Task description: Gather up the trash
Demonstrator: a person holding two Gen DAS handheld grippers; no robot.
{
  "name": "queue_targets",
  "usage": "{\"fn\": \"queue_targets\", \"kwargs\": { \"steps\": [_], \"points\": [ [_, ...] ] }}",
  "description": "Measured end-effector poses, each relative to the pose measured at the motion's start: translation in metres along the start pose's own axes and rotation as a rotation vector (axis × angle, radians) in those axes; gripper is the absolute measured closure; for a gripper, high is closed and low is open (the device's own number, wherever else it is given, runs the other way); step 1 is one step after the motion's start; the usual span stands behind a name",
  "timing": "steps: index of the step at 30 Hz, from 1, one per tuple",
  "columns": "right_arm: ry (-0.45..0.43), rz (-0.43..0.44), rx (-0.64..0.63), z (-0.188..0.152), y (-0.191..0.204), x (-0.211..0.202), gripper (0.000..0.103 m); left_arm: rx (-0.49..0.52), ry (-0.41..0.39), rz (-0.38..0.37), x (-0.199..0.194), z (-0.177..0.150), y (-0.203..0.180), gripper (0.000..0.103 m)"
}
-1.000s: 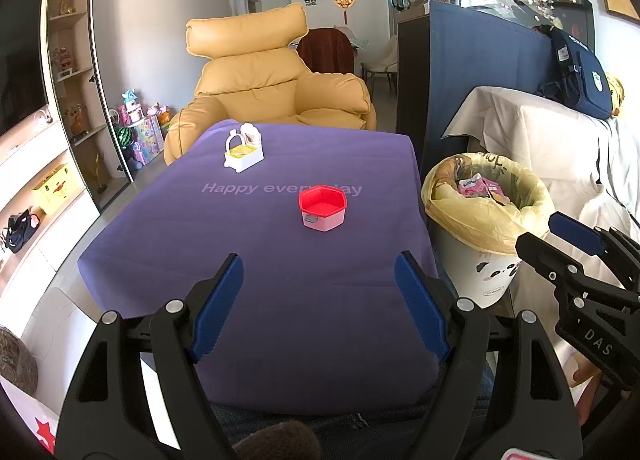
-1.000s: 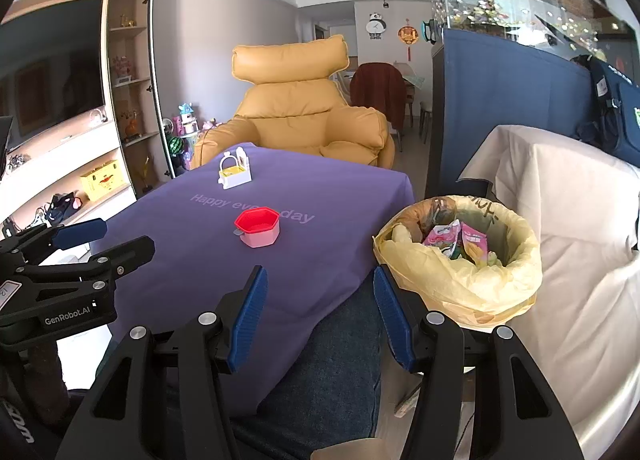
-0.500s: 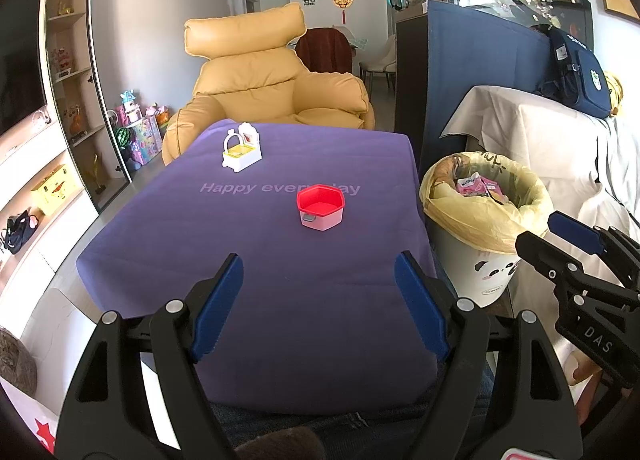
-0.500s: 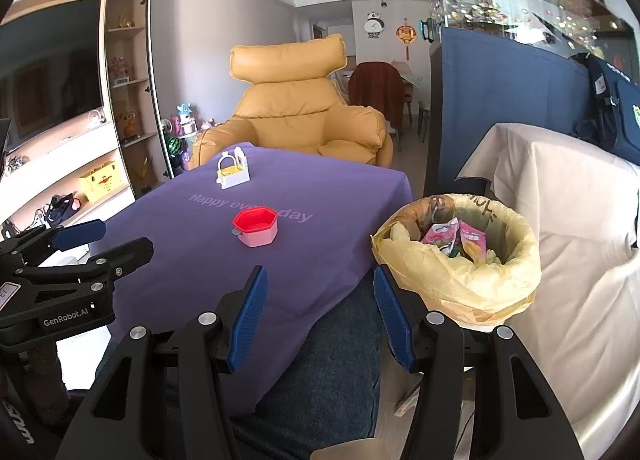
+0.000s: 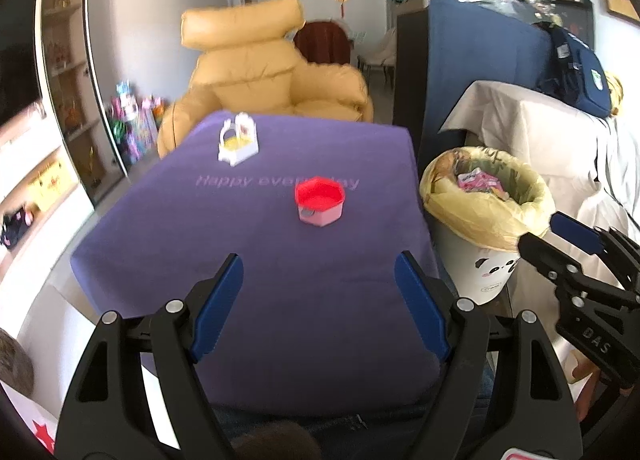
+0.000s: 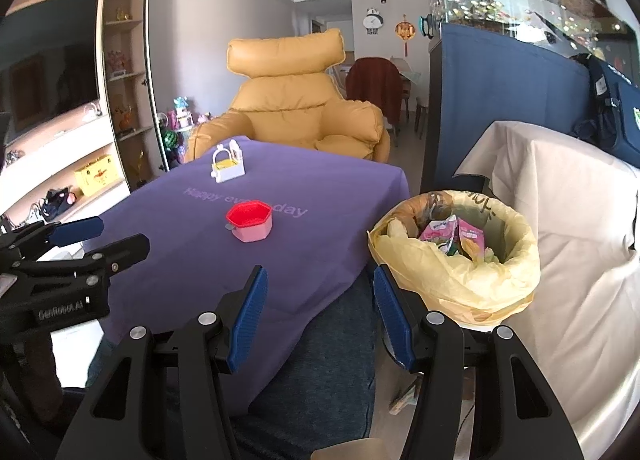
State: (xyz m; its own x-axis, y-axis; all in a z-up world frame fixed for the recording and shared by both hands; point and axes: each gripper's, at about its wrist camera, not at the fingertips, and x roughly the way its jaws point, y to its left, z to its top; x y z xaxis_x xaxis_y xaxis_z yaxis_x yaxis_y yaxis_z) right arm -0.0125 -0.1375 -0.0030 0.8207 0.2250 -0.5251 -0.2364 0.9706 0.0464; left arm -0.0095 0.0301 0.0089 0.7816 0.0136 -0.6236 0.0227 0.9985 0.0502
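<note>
A white bin (image 5: pixel 486 216) (image 6: pixel 456 256) lined with a yellow bag stands right of the purple table (image 5: pixel 256 260) (image 6: pixel 312 196); pink wrappers (image 6: pixel 454 234) lie inside it. A red-and-pink hexagonal cup (image 5: pixel 320 200) (image 6: pixel 250 220) sits mid-table. My left gripper (image 5: pixel 318 292) hangs open over the table's near edge, nothing between its blue pads. My right gripper (image 6: pixel 320 304) is open and empty above the table's near right corner, just left of the bin. Each gripper also shows in the other's view: the right gripper (image 5: pixel 576 236) by the bin, the left gripper (image 6: pixel 96 236) at the left.
A small white toy basket (image 5: pixel 238 142) (image 6: pixel 227 164) stands at the table's far side. Behind it is a tan armchair (image 6: pixel 296 100). A cloth-covered sofa (image 6: pixel 580 220) lies right of the bin, shelves (image 6: pixel 80 132) on the left. A person's jeans-clad leg (image 6: pixel 320 372) is below.
The left wrist view has shifted slightly and blurred, so the table and bin sit a little differently in frame. The right gripper has not moved. Both stay open.
</note>
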Motion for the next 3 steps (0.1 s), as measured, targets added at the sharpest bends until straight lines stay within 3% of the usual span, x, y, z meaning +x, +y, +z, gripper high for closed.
{"fn": "queue_targets", "kwargs": {
  "steps": [3],
  "points": [
    [0.031, 0.004, -0.021, 0.004, 0.004, 0.018, 0.051, -0.036, 0.048, -0.005, 0.024, 0.008, 0.020, 0.029]
  ]
}}
